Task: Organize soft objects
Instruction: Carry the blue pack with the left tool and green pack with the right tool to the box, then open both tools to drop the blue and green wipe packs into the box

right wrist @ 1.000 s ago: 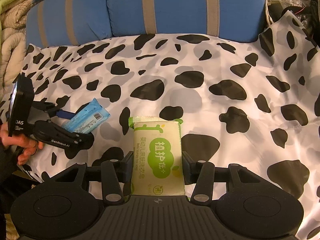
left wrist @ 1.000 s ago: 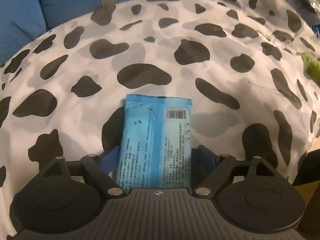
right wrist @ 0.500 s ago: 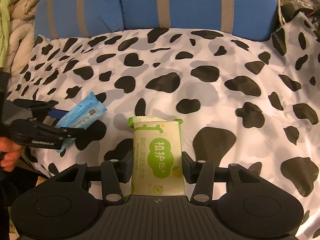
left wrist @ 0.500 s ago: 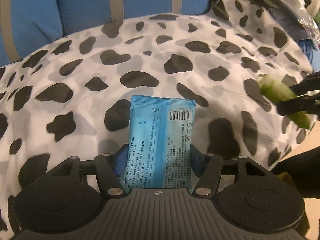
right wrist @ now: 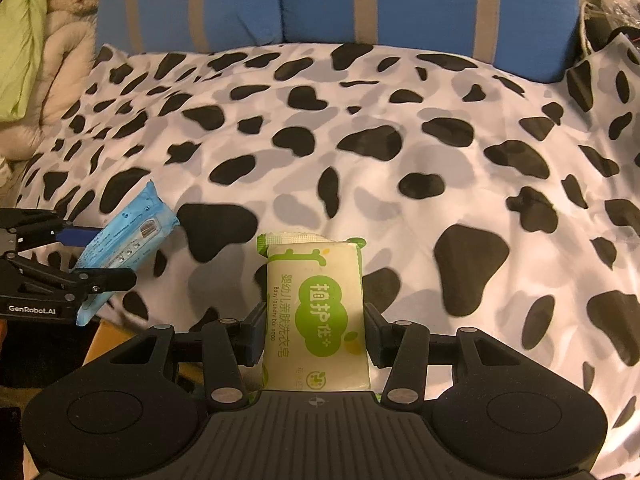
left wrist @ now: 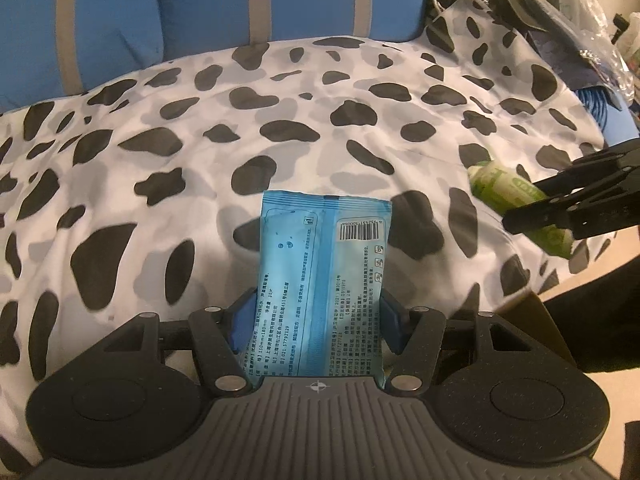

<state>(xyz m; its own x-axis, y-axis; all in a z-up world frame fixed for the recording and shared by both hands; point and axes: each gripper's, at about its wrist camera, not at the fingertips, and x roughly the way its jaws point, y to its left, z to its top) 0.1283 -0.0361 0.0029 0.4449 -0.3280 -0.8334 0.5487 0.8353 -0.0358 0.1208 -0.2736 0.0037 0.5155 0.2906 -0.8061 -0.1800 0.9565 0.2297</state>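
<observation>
Both packs have lifted off the cow-print cover (right wrist: pixel 400 120), blue wipes pack (left wrist: pixel 320 280) and green soap pack (right wrist: pixel 316 304) gripped between fingers.

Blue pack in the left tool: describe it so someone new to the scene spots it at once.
Start at the cow-print cover spread in front of the blue striped cushions. Above its near edge, the left tool holds a flat blue pack lengthwise between its blue pads. Unlike the cream-and-green soap pack in the right tool, it is light blue, with a barcode and small black print.
</observation>
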